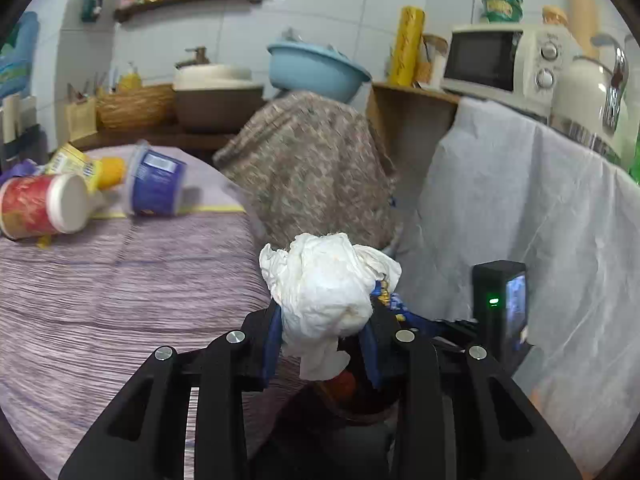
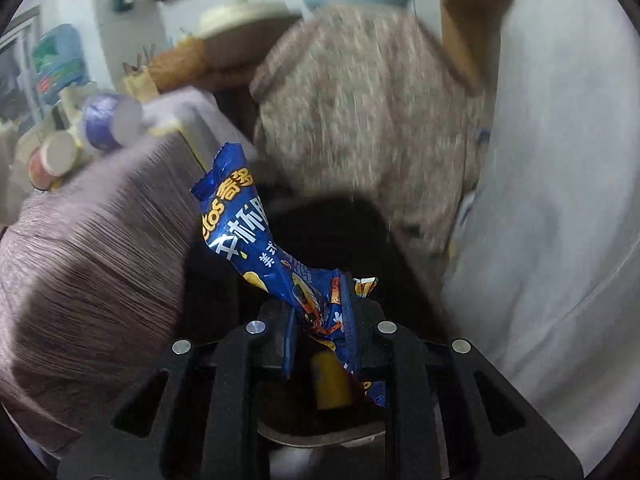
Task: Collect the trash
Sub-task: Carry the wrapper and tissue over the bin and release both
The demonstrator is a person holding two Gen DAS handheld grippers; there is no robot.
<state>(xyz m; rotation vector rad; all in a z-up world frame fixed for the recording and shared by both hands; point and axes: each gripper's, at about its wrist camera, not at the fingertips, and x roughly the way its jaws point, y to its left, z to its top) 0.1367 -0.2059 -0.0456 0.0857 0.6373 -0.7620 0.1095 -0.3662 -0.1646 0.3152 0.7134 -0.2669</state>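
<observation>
My left gripper [image 1: 324, 336] is shut on a crumpled white tissue [image 1: 326, 288] and holds it past the right edge of the purple-clothed table [image 1: 120, 288], above a dark bin [image 1: 360, 400]. My right gripper [image 2: 320, 324] is shut on a blue snack wrapper [image 2: 248, 232] and holds it over the dark bin opening [image 2: 320, 248]; a yellow item [image 2: 330, 380] lies inside. The right gripper's camera body [image 1: 500, 312] shows beside the tissue in the left wrist view. A red-and-white cup [image 1: 40, 206], a blue tub [image 1: 154, 186] and a yellow pack [image 1: 76, 166] lie on the table's far left.
A patterned cloth covers a chair or stand [image 1: 316, 168] beyond the bin. A grey cloth [image 1: 520, 220] drapes the counter on the right, with a microwave [image 1: 508, 60] and kettle [image 1: 588, 88] on it. A blue basin [image 1: 316, 68] and wicker basket [image 1: 134, 106] stand behind.
</observation>
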